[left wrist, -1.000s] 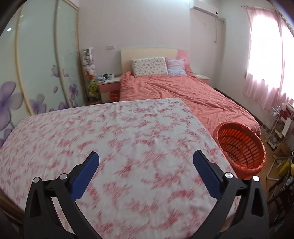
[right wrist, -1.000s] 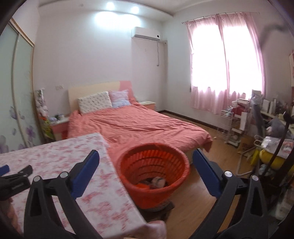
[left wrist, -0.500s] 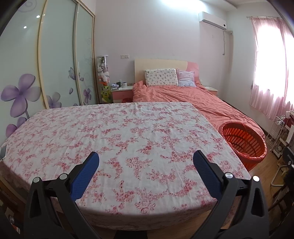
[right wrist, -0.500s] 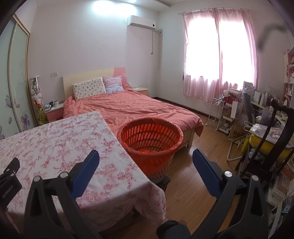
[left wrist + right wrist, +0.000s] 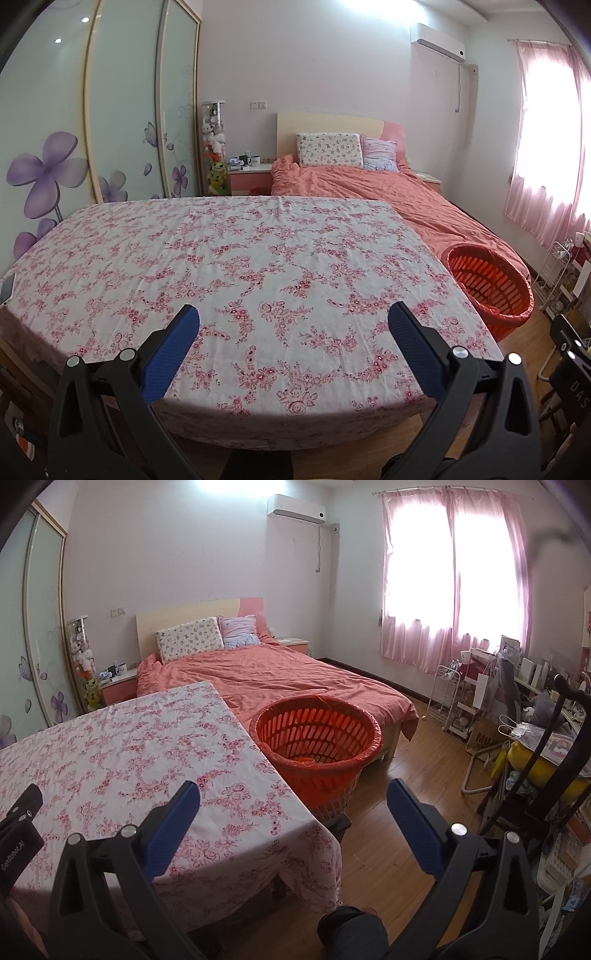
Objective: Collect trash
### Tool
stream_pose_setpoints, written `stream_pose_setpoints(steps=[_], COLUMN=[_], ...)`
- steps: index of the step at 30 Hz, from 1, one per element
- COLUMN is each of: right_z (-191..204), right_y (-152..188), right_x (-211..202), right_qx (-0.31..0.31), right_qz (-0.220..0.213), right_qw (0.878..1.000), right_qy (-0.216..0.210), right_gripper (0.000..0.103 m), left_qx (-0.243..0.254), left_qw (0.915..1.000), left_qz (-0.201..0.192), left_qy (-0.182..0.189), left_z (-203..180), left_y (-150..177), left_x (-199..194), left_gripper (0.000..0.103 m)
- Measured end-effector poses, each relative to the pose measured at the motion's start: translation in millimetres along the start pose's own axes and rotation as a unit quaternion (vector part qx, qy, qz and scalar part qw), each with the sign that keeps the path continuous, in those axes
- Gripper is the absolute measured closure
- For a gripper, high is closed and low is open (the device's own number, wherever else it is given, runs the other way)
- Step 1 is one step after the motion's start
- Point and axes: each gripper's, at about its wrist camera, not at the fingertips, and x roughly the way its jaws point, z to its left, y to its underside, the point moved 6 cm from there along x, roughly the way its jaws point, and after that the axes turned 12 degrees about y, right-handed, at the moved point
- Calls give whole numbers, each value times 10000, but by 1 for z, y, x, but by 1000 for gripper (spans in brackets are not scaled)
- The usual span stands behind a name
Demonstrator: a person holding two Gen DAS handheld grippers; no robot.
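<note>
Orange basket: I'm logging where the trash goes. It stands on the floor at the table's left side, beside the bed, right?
Not left. The right wrist view shows the orange basket on the floor at the right side of the table, beside the bed.

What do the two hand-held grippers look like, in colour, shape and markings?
Both look alike: the left hand-held gripper and the right hand-held gripper have black triangular frames with silver rivets and two long fingers faced with textured blue pads. In the right wrist view, the left one's body shows white "GenRobot.AI" lettering.
</note>
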Motion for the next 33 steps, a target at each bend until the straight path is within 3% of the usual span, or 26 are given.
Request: stream_pose_setpoints(steps=[33], right_z=[-2], right_y=[0], right_x=[-6], right_qx=[12], right_qz=[-11], right_qw=[10000], right_qy=[6], right_gripper=[4], left_qx=[332], left_qw=[9993], left_qz=[-181], left_qy=[-46], left_z=[-16], left_y=[-9], left_x=[-10], left_gripper=[2])
